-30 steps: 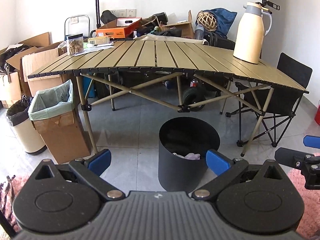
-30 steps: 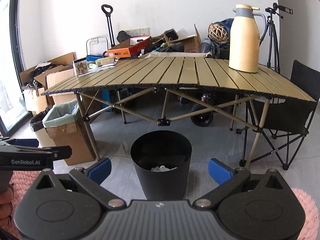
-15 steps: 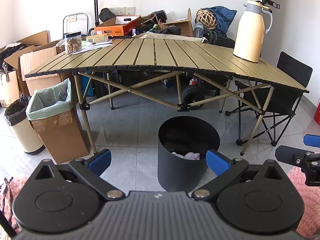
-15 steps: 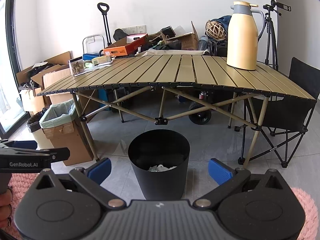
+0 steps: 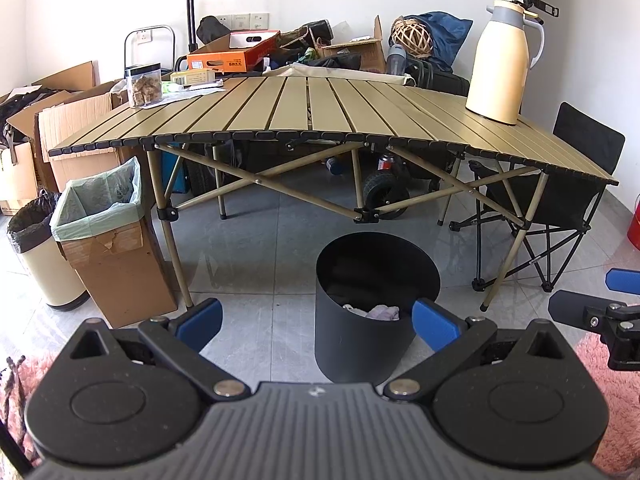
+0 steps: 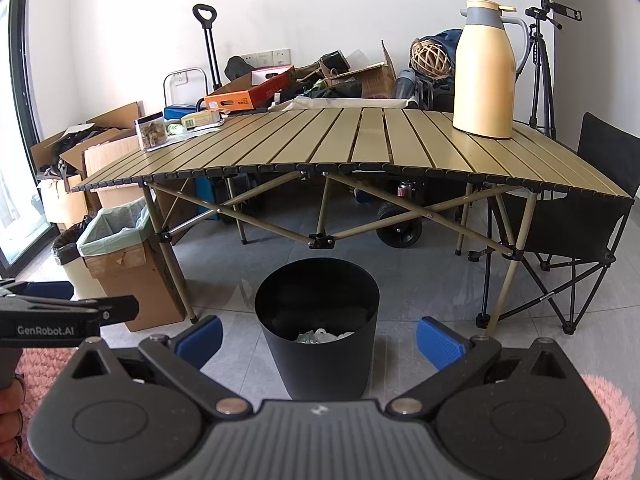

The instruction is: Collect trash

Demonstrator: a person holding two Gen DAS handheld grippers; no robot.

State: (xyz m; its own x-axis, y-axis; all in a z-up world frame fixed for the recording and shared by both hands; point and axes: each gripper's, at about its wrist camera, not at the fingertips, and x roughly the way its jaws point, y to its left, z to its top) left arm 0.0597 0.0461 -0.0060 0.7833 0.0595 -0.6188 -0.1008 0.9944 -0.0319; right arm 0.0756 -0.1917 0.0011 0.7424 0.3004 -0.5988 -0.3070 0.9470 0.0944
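The left tongs (image 5: 316, 320) are held low over the grey tiled floor (image 5: 256, 256), level and pointing at the round black trash bin (image 5: 362, 344). Their blue fingers (image 5: 200, 318) are wide apart and hold nothing. The right tongs (image 6: 318, 338) sit the same way, wide apart and empty, with the bin (image 6: 320, 360) right between their blue pads (image 6: 438, 342).

The two tools are side by side. In the right view, the left tool pokes in from the left edge, and a bit of the person's hand (image 6: 10, 412) shows under it.

The bin stands on the floor in front of the long tan slatted folding surface (image 5: 320, 116). Inside the bin lies some crumpled trash (image 5: 380, 312) (it looks like white and pale paper or plastic, but it is too small to tell).

A tall cream jug with a grey top (image 5: 502, 64) stands upright on the right end of the surface. A clear box of brown bits (image 5: 144, 86) stands at the far left end. A cardboard box lined with a pale green bag (image 5: 108, 240) stands on the floor by the left leg of the surface, and a black folding chair (image 5: 560, 200) is at the right end.
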